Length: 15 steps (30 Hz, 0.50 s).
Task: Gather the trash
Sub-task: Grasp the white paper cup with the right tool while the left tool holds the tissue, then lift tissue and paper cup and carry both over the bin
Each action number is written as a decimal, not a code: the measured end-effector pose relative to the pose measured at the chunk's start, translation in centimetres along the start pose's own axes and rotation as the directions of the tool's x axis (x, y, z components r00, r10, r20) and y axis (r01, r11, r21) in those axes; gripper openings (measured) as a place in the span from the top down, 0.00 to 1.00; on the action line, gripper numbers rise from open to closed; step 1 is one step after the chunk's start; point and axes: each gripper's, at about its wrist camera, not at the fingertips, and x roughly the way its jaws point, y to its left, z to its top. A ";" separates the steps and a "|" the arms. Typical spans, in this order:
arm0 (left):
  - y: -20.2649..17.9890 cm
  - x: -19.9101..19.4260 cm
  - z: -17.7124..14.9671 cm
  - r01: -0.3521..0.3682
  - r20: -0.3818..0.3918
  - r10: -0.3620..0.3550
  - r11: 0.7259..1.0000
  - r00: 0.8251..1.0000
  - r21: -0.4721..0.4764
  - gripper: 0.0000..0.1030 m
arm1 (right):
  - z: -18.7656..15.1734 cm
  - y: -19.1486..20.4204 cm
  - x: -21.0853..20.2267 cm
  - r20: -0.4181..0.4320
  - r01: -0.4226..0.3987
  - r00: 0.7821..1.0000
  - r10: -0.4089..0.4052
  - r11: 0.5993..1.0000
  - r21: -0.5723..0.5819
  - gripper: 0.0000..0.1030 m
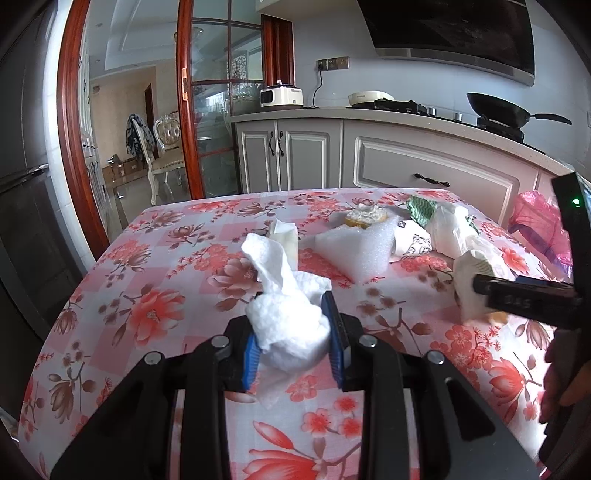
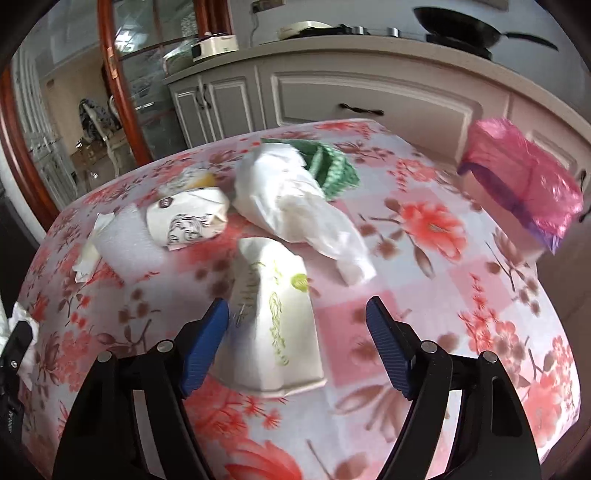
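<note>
My left tool (image 1: pixel 293 334) is clamped on a crumpled white paper towel (image 1: pixel 284 310), its blue pads (image 1: pixel 338 343) pressing the wad from both sides while a loose flap rises toward 11 o'clock. The wad sits low over the flowered surface (image 1: pixel 155 295).

My right tool (image 2: pixel 297 339) is spread wide and grips nothing. A white carton with green print (image 2: pixel 273 325) lies on the surface between its fingers, close against the left pad (image 2: pixel 201 343) and well clear of the right one. In the left view this tool comes in from 3 o'clock with its tip at that carton.

Further out from the right tool, at 12 o'clock, a crumpled white paper bag (image 2: pixel 295 206) lies with a green patterned wrapper (image 2: pixel 328 166) just behind it. At 11 o'clock rests a paper cup with dark print (image 2: pixel 188 221) on its side, beside a white foam sheet (image 2: pixel 118 240). Behind the cup shows something yellowish; in the left view it looks like a piece of bread (image 1: pixel 365 216).

At 2 o'clock, past the surface's edge, stands a bin lined with a pink bag (image 2: pixel 524 184). Beyond it run grey cabinets (image 2: pixel 369 88) with a black wok (image 2: pixel 458 26) on the stove.
</note>
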 end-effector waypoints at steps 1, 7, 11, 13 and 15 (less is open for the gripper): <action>-0.3 0.1 0.0 0.005 -0.004 -0.005 1.000 1.000 0.003 0.71 | -0.1 -0.3 -0.1 -0.001 -0.010 1.000 0.010 1.000 0.007 0.29; -1.8 0.3 -0.1 0.030 -0.020 -0.030 0.999 0.999 0.020 0.71 | -0.5 0.6 0.7 -0.005 -0.056 0.998 0.056 0.998 -0.041 0.29; -2.0 0.4 -0.2 0.029 -0.026 -0.028 0.999 0.999 0.025 0.71 | -0.4 1.2 1.6 -0.019 -0.068 0.998 0.067 0.995 -0.071 0.45; -1.8 0.5 -0.2 0.026 -0.032 -0.025 1.000 0.999 0.015 0.71 | -0.4 1.3 1.5 -0.022 -0.078 0.997 0.076 0.993 -0.087 0.49; -1.5 0.6 -0.1 0.025 -0.035 -0.025 1.000 0.999 0.006 0.71 | -0.5 1.4 1.2 -0.023 -0.095 0.995 0.093 0.990 -0.108 0.52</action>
